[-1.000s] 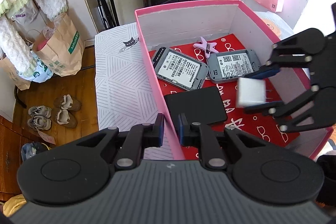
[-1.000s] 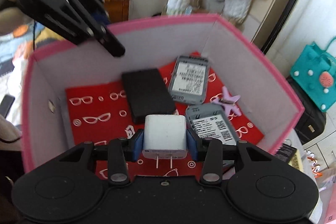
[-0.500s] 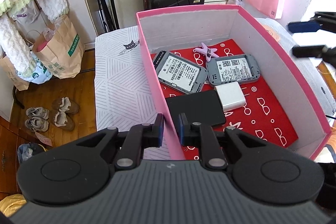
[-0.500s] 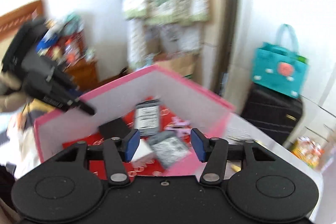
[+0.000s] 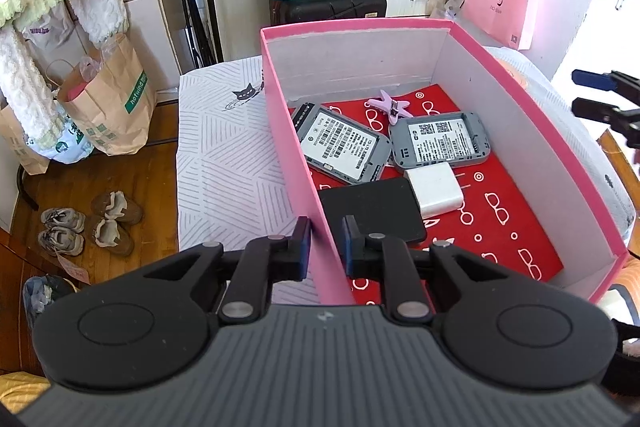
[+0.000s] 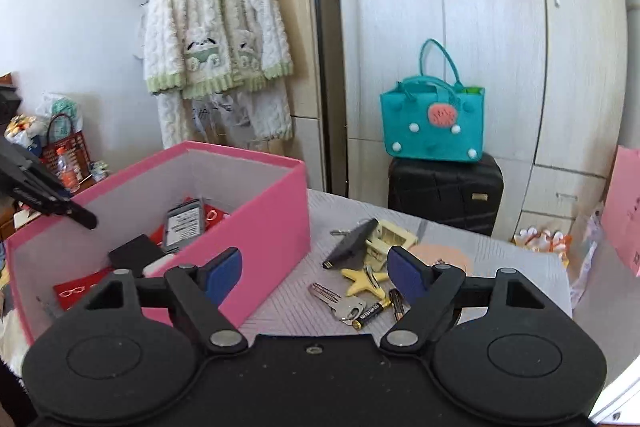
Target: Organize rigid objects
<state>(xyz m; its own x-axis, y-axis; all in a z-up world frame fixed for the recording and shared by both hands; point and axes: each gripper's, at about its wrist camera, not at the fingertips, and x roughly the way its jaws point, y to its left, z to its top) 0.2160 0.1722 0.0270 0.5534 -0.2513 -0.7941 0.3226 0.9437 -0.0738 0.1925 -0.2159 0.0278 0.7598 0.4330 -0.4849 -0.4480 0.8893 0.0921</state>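
My left gripper (image 5: 325,242) is clamped on the near side wall of the pink box (image 5: 532,115), one jaw outside it and one inside, so the cardboard sits pinched between the pads. Inside the box, on the red lining printed with white glasses, I see two grey battery packs lying label up: the larger battery pack (image 5: 343,143) close to the left wall, the smaller battery pack (image 5: 439,139) just to its right. A lilac star-shaped clip (image 5: 390,105) lies just behind them. The white charger plug (image 5: 434,189) rests flat in front of the smaller pack, prongs pointing right, touching the edge of a black flat case (image 5: 374,213) that lies nearest my left jaws.

My right gripper (image 6: 316,273) is outside the box, over the desk (image 6: 500,259) with its patterned cover. Its jaws are opening and nothing is between them. Beyond them on the desk are the loose items: a yellow star-shaped clip (image 6: 362,281), a black flat device (image 6: 352,237) leaning against a cream plastic piece (image 6: 390,235), keys (image 6: 338,301) and two batteries (image 6: 376,311) lying close together.
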